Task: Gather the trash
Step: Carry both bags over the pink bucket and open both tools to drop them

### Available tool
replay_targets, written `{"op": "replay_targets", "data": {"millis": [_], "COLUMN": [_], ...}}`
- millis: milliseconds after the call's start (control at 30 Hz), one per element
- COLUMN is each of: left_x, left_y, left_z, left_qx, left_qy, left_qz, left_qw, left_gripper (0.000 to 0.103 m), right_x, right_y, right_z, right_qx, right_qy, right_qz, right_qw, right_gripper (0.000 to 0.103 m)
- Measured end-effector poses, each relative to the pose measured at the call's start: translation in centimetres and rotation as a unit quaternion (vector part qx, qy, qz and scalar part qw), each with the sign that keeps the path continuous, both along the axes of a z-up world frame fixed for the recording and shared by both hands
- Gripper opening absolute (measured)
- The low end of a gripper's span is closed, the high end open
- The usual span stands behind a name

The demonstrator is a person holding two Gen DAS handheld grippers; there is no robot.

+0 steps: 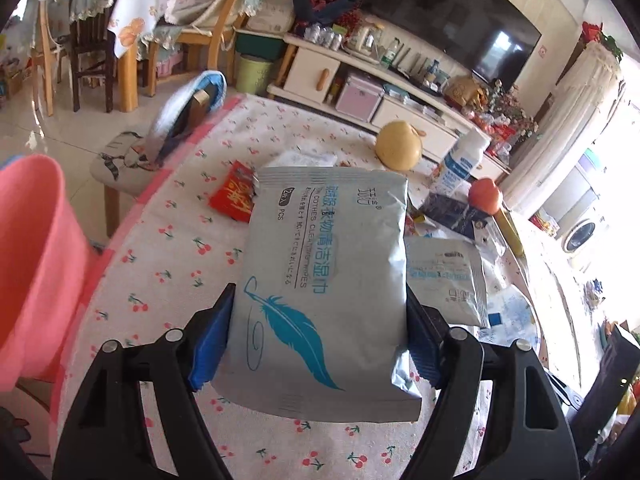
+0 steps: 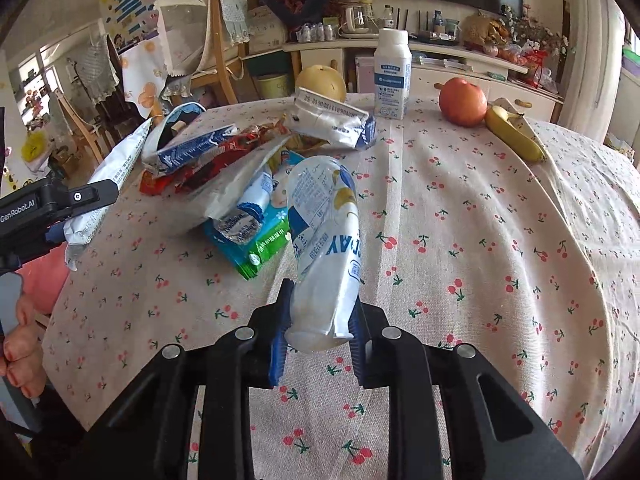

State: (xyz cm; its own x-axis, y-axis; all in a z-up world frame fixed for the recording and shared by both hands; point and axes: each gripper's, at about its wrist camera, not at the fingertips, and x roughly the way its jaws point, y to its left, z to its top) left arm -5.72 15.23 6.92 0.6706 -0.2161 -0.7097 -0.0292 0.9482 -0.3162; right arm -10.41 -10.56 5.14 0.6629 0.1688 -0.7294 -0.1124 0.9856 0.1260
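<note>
R gripper (image 2: 319,330) clamps crushed plastic bottle (image 2: 325,248) above cherry-print tablecloth (image 2: 480,240), wrapper pile (image 2: 240,184) to its left.

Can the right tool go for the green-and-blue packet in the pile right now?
Probably not yet. The right tool is shut on a crushed plastic bottle, so its jaws are occupied. The green-and-blue packet lies just ahead on the tablecloth, partly under other wrappers; drop the bottle first.

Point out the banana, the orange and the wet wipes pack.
banana (image 2: 516,136), right wrist view, middle of the peel
orange (image 2: 463,101), right wrist view, front face
wet wipes pack (image 1: 320,280), left wrist view, printed front
</note>
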Motion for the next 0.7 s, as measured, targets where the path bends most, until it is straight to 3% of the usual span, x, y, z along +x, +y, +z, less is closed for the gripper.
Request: {"op": "replay_targets", "data": {"millis": [133, 300, 467, 700], "left_x": [-1.2, -2.8, -3.7, -3.9], "left_y": [2.2, 6.4, 11.4, 18.8], "left_z": [1.6, 3.9, 5.2, 4.3], "left_qx": [0.002, 0.023, 0.067, 0.081], "left_qy": [-0.026, -0.067, -0.074, -0.016], "left_qz": [0.052, 0.148, 0.256, 0.369], "left_qw": [0.9983, 0.9865, 0.9615, 0.926], "left_gripper": [0.077, 0.077, 0.077, 0.077], "right_x": [-0.7, -1.1, -0.3, 1.7], "right_y": [1.2, 4.8, 11.2, 22.7], "right_z": [2.3, 4.6, 6.3, 7.7], "right_qx": [0.005, 0.016, 0.028, 0.045], "right_qy": [-0.026, -0.042, -0.042, -0.033], "right_qz": [0.018, 0.059, 0.131, 0.239], "right_qw": [0.999, 0.997, 0.99, 0.97], "right_gripper": [0.027, 0.027, 0.027, 0.027]}}
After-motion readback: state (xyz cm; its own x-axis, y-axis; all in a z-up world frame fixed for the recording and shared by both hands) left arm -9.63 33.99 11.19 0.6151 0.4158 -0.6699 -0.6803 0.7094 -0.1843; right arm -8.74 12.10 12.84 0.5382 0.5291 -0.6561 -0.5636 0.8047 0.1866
